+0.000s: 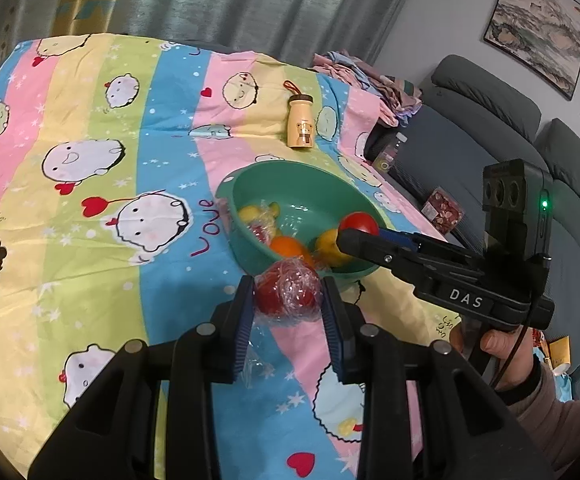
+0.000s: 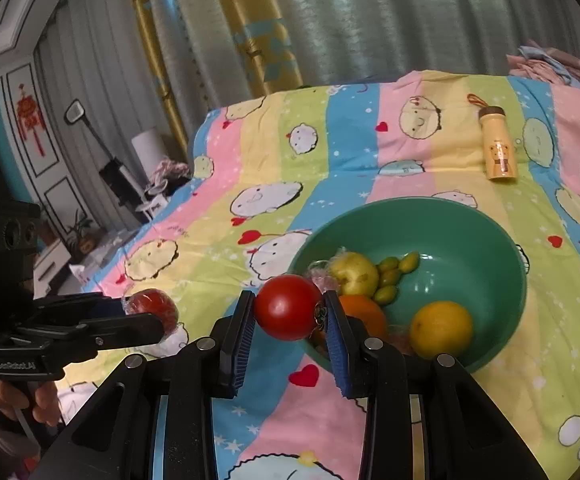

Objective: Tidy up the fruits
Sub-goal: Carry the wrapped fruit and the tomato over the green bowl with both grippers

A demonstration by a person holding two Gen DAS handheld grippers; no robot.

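Observation:
My left gripper (image 1: 288, 298) is shut on a red fruit wrapped in clear film (image 1: 290, 294), held just in front of the near rim of the green bowl (image 1: 250, 176). My right gripper (image 2: 290, 308) is shut on a smooth red tomato (image 2: 288, 306), held above the bowl's (image 2: 470, 216) left rim. In the bowl lie an orange (image 2: 364, 312), a yellow citrus (image 2: 442, 328), a yellow-green apple (image 2: 354, 272) and several small green fruits (image 2: 394, 276). In the left wrist view the right gripper (image 1: 364, 232) reaches in from the right with the tomato (image 1: 356, 222). In the right wrist view the left gripper (image 2: 146, 312) shows at the left with the wrapped fruit (image 2: 152, 306).
A striped cartoon cloth (image 1: 90, 184) covers the table. A small yellow bear bottle (image 1: 301, 122) lies behind the bowl. A grey sofa (image 1: 490, 120) stands to the right, with a printed box (image 1: 444, 210) near the table edge. Curtains (image 2: 330, 20) hang behind.

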